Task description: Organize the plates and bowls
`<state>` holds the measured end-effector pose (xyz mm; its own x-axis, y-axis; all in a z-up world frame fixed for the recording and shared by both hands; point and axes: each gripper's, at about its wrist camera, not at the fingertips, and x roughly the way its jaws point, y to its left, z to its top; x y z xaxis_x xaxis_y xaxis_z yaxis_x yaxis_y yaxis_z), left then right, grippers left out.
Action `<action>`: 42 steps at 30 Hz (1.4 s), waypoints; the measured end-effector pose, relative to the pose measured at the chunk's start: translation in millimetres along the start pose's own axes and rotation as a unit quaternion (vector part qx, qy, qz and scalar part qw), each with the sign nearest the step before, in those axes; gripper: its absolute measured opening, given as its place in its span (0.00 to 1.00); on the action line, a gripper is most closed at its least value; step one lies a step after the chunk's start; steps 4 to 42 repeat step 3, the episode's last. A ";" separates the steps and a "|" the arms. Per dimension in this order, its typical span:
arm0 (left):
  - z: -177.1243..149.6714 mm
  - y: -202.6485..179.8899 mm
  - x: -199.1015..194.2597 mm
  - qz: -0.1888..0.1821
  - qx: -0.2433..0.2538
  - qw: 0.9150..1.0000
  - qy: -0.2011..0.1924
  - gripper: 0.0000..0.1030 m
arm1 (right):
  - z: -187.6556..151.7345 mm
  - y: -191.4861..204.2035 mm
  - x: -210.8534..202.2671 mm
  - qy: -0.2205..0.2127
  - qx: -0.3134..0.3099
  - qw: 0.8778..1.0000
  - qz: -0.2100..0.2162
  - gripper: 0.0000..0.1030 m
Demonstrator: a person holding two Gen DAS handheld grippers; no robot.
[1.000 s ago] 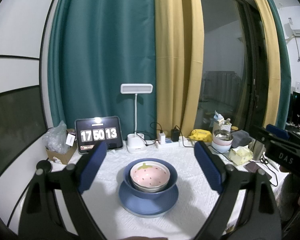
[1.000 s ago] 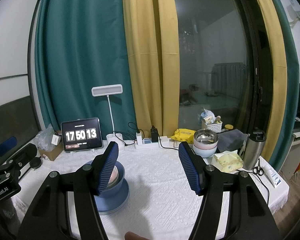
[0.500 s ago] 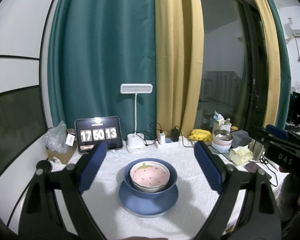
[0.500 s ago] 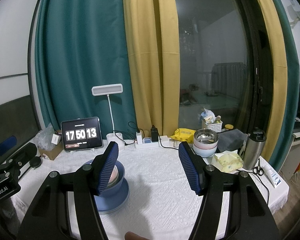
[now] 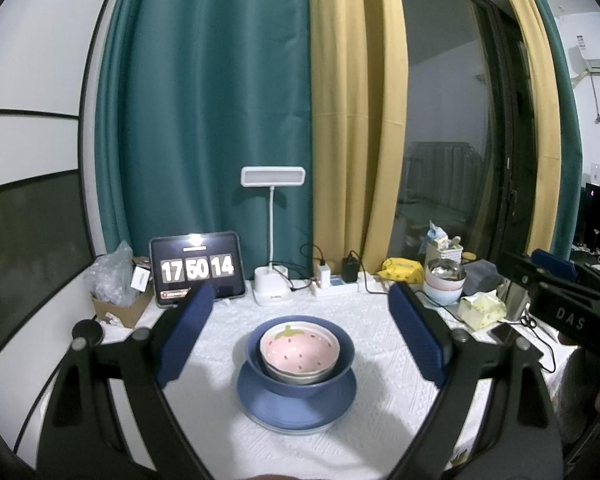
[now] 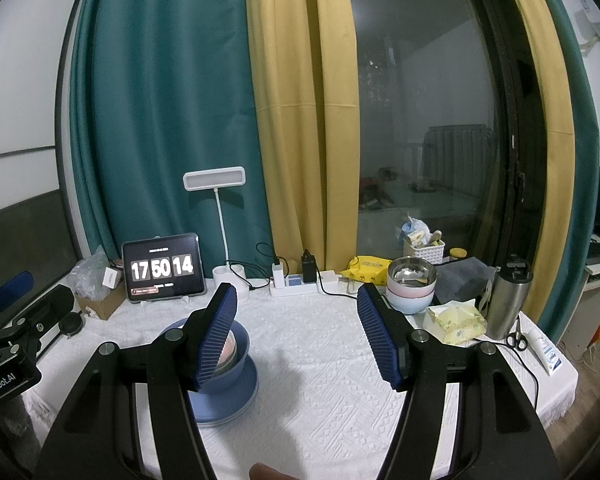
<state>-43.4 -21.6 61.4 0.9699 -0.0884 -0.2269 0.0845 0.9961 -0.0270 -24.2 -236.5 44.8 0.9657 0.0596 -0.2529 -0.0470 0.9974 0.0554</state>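
A pink strawberry bowl [image 5: 299, 349] sits nested in a dark blue bowl [image 5: 342, 368], which stands on a blue plate [image 5: 260, 402] in the middle of the white tablecloth. My left gripper [image 5: 300, 336] is open and empty, held above and in front of the stack. My right gripper [image 6: 296, 336] is open and empty, to the right of the stack; the blue bowl [image 6: 242, 350] and plate [image 6: 244, 394] show behind its left finger. A second stack of bowls with a steel one on top [image 6: 411, 284] stands at the back right.
At the back stand a tablet clock [image 5: 197, 268], a white desk lamp [image 5: 272, 284], a power strip [image 5: 334, 282] and a cardboard box [image 5: 120, 308]. To the right are a tissue pack [image 6: 456, 322], a steel flask [image 6: 510, 302], scissors [image 6: 516, 338] and a tube [image 6: 546, 350].
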 end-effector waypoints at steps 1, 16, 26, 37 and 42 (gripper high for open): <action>0.2 -0.1 -0.1 0.000 0.000 1.000 0.000 0.88 | 0.1 0.0 0.0 0.000 0.000 1.000 0.000 0.64; 0.4 0.2 0.6 0.001 -0.001 1.000 0.001 0.88 | 0.2 -0.1 0.3 0.000 0.000 1.000 0.000 0.64; 0.4 0.2 0.6 0.001 -0.001 1.000 0.001 0.88 | 0.2 -0.1 0.3 0.000 0.000 1.000 0.000 0.64; 0.4 0.2 0.6 0.001 -0.001 1.000 0.001 0.88 | 0.2 -0.1 0.3 0.000 0.000 1.000 0.000 0.64; 0.4 0.2 0.6 0.001 -0.001 1.000 0.001 0.88 | 0.2 -0.1 0.3 0.000 0.000 1.000 0.000 0.64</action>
